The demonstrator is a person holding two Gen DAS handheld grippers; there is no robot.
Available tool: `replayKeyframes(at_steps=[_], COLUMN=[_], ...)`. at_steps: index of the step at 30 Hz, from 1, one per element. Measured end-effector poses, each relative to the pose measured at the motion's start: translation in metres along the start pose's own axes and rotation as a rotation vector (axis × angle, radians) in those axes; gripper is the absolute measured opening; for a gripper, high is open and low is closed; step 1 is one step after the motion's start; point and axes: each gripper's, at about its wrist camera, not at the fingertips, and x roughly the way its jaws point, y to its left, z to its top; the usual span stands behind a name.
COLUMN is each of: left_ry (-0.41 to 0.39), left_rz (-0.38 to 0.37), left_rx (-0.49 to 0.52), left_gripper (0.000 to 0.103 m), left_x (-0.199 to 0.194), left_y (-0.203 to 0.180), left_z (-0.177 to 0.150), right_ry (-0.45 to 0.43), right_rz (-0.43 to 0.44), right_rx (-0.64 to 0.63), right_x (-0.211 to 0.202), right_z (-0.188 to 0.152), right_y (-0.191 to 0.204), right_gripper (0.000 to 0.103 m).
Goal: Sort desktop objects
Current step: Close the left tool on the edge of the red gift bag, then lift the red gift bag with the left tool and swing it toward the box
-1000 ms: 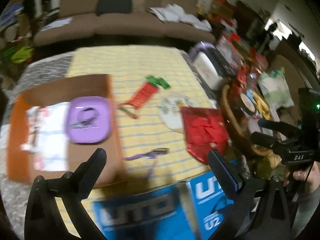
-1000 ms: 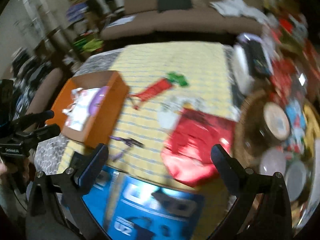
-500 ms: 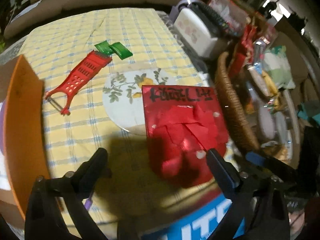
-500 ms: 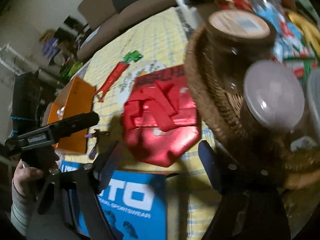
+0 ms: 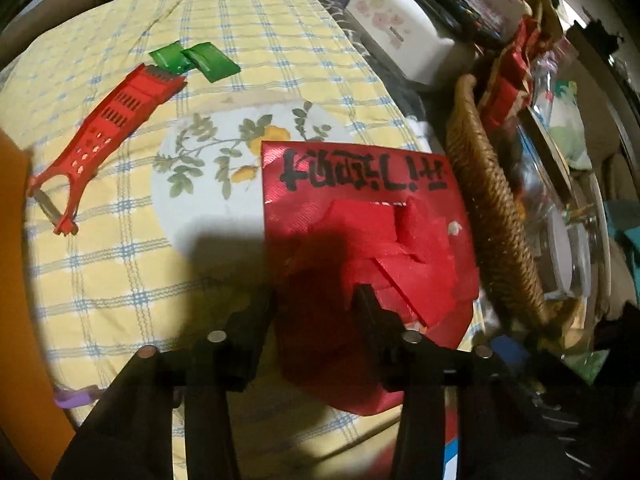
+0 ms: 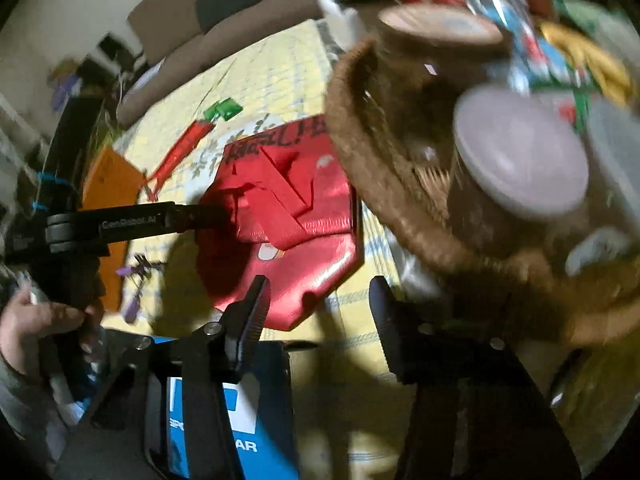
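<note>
A shiny red gift bag [image 5: 360, 216] with black writing and red tissue lies on the yellow checked tablecloth, partly over a round floral mat [image 5: 224, 160]. My left gripper [image 5: 316, 300] is low over the bag's near left edge, its fingers narrowed around the red material. In the right wrist view the left gripper's fingers [image 6: 200, 216] touch the bag [image 6: 296, 216] from the left. My right gripper [image 6: 320, 300] is open just above the bag's near corner, holding nothing. A red peeler [image 5: 108, 128] and green packets [image 5: 192, 60] lie further back.
A wicker basket [image 5: 492, 200] full of jars and packets stands right of the bag, with a white appliance [image 5: 404, 40] behind it. An orange box [image 6: 108, 184] sits at the left. A purple tool [image 6: 136, 280] and a blue box [image 6: 224, 420] lie near the front edge.
My left gripper has dropped onto the red bag and its fingers have closed in from wide open. My right gripper has narrowed a little and moved closer to the bag's corner.
</note>
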Motion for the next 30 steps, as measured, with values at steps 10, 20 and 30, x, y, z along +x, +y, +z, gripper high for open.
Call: replayKeyframes(at_steps=[10, 20, 30], left_ry=[0.039, -0.057, 0.009], left_rz=[-0.04, -0.078, -0.368], left_rx=[-0.021, -0.048, -0.166], left_gripper=[0.052, 0.04, 0.07], left_x=[0.02, -0.021, -0.061], left_y=[-0.006, -0.014, 0.015], left_z=[-0.007, 0.004, -0.023], right_ry=[0.041, -0.037, -0.244], right_rz=[0.156, 0.159, 0.272], right_rx=[0.135, -0.005, -0.137], right_x=[0.033, 0.007, -0.075], right_z=[0.004, 0.019, 0.073], right_y=[-0.018, 0.016, 0.103], right_gripper=[0.046, 0.034, 0.035])
